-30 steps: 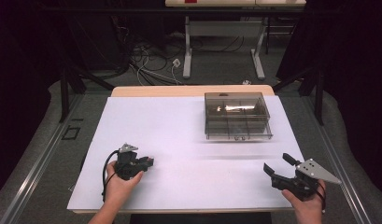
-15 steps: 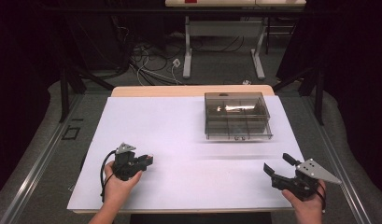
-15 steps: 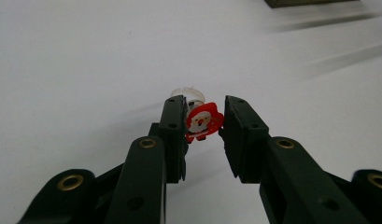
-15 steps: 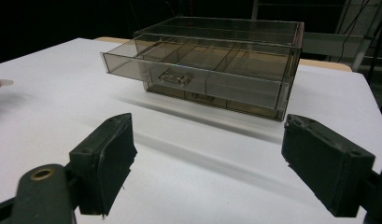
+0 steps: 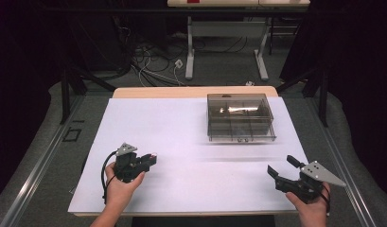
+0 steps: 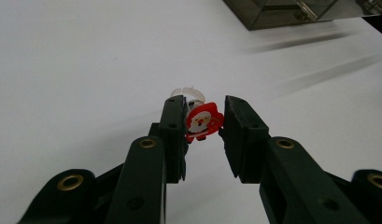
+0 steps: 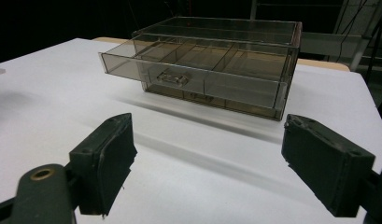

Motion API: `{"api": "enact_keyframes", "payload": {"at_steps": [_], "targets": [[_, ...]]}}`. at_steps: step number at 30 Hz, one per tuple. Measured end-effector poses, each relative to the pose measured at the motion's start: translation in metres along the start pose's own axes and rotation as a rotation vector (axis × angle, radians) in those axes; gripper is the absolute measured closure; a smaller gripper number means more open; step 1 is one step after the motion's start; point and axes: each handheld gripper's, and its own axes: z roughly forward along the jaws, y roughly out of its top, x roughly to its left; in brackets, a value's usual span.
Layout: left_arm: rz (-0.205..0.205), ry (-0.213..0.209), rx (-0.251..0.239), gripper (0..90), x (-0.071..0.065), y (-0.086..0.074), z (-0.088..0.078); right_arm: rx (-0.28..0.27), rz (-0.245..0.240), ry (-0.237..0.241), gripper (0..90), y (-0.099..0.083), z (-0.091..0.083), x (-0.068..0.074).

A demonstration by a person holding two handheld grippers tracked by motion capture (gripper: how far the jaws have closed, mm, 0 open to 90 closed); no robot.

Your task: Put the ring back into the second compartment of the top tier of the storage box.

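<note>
Santa charm (image 6: 203,122), small, red and white, flat figure on a clear plastic ring: pinched between the two black jaws of the left claw (image 6: 205,126), low over the white bench (image 5: 191,127) at its near left side. In the high view the charm shows as a small red speck at the tip of the left claw (image 5: 152,158).

Drawer box (image 5: 239,117), smoked translucent plastic, rectangular, with inner dividers: stands at the far right of the bench, well apart from the charm. In the right gripper view the drawer box (image 7: 212,65) has its drawer pulled partly out toward the claw, compartments open to the top. Contents too dim to tell.

Right claw (image 5: 282,169): jaws spread wide, holding nothing, resting near the front right corner of the bench and facing the drawer box.

Status, as judged: pick-up of the charm done; drawer already open. Left to do: carry the charm across the bench to the drawer, drop it into a compartment, and probably push the drawer shut with the free right claw.
</note>
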Motion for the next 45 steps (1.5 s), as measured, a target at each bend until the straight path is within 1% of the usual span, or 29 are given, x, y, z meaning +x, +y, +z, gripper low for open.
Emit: {"api": "enact_keyframes", "payload": {"at_steps": [1, 4, 6, 7, 9, 10, 11, 12, 14, 15, 16, 19, 21, 22, 24, 25, 26, 27, 28, 30, 31, 32, 33, 36, 37, 38, 39, 40, 45], "targets": [[0.005, -0.006, 0.002, 69.8, -0.002, 0.001, 0.000, -0.007, 0.001, 0.001, 16.4, 0.000, 0.000, 0.000], [0.026, -0.016, 0.011, 69.8, -0.007, 0.006, 0.001, 0.001, 0.004, 0.002, 16.4, 0.000, 0.000, -0.001], [0.031, -0.016, 0.005, 69.8, -0.008, 0.007, 0.002, 0.002, 0.005, 0.001, 16.4, 0.000, -0.001, -0.001], [0.032, -0.029, 0.007, 69.8, -0.012, 0.010, 0.003, 0.002, 0.006, 0.001, 16.4, 0.000, -0.001, -0.001], [0.038, -0.037, 0.008, 69.8, -0.015, 0.014, 0.003, 0.002, 0.008, 0.000, 16.4, 0.000, -0.001, -0.001], [0.036, -0.038, -0.001, 69.8, -0.017, 0.015, 0.004, 0.002, 0.009, 0.000, 16.4, 0.000, -0.001, -0.001], [0.044, -0.042, 0.001, 69.8, -0.018, 0.018, 0.004, 0.002, 0.008, -0.001, 16.4, 0.000, -0.001, -0.001], [0.044, -0.042, 0.001, 69.8, -0.018, 0.018, 0.004, 0.002, 0.008, -0.001, 16.4, 0.000, -0.001, -0.001], [0.044, -0.060, -0.005, 69.8, -0.023, 0.025, 0.005, 0.003, 0.008, 0.000, 16.4, -0.001, -0.001, -0.001], [0.044, -0.060, -0.005, 69.8, -0.023, 0.025, 0.005, 0.003, 0.008, 0.000, 16.4, -0.001, -0.001, -0.001], [0.052, -0.066, -0.005, 69.8, -0.028, 0.030, 0.006, 0.003, 0.009, 0.000, 16.4, -0.001, -0.001, -0.001], [0.078, -0.074, -0.011, 69.8, -0.034, 0.040, 0.006, 0.003, 0.007, 0.001, 16.4, -0.001, -0.001, -0.001], [0.074, -0.077, -0.014, 69.8, -0.037, 0.043, 0.007, 0.003, 0.008, 0.000, 16.4, -0.001, -0.001, -0.001], [0.074, -0.094, -0.019, 69.8, -0.042, 0.050, 0.007, 0.000, 0.009, -0.005, 16.4, -0.001, -0.001, -0.001], [0.087, -0.106, -0.028, 69.8, -0.047, 0.057, 0.007, 0.001, 0.012, -0.002, 16.4, -0.001, -0.002, -0.001], [0.087, -0.106, -0.028, 69.8, -0.047, 0.057, 0.007, -0.001, 0.011, 0.000, 16.4, -0.001, -0.002, -0.001], [0.104, -0.109, -0.031, 69.8, -0.052, 0.064, 0.007, 0.002, 0.017, 0.000, 16.4, -0.001, -0.002, -0.001], [0.110, -0.111, -0.033, 69.8, -0.055, 0.067, 0.007, 0.004, 0.011, 0.000, 16.4, -0.001, -0.002, -0.001], [0.112, -0.119, -0.036, 69.8, -0.059, 0.071, 0.008, 0.004, 0.012, 0.000, 16.3, -0.001, -0.002, -0.001], [0.134, -0.118, -0.049, 69.8, -0.064, 0.077, 0.009, -0.002, 0.012, 0.003, 16.4, -0.001, -0.002, -0.001], [0.139, -0.119, -0.049, 69.8, -0.067, 0.081, 0.010, 0.002, 0.011, 0.000, 16.4, -0.001, -0.002, -0.001], [0.139, -0.119, -0.049, 69.8, -0.067, 0.081, 0.010, 0.007, 0.015, -0.001, 16.4, -0.001, -0.002, -0.001], [0.150, -0.128, -0.051, 69.8, -0.073, 0.087, 0.012, 0.004, 0.015, 0.000, 16.4, -0.001, -0.002, -0.001], [0.172, -0.133, -0.050, 69.8, -0.081, 0.095, 0.015, 0.002, 0.012, -0.001, 16.4, -0.001, -0.002, -0.002], [0.172, -0.133, -0.050, 69.8, -0.081, 0.095, 0.015, 0.000, 0.011, -0.002, 16.4, -0.001, -0.002, -0.002], [0.180, -0.135, -0.054, 69.8, -0.085, 0.101, 0.018, -0.002, 0.014, -0.003, 16.4, -0.001, -0.002, -0.002], [0.180, -0.135, -0.054, 69.8, -0.085, 0.101, 0.018, 0.000, 0.016, -0.002, 16.4, -0.001, -0.002, -0.002], [0.187, -0.135, -0.053, 69.8, -0.088, 0.105, 0.022, 0.000, 0.014, -0.007, 16.4, -0.001, -0.003, -0.002], [0.188, -0.137, -0.042, 69.8, -0.094, 0.113, 0.029, 0.008, 0.011, -0.004, 16.4, -0.001, -0.004, -0.003]]}}
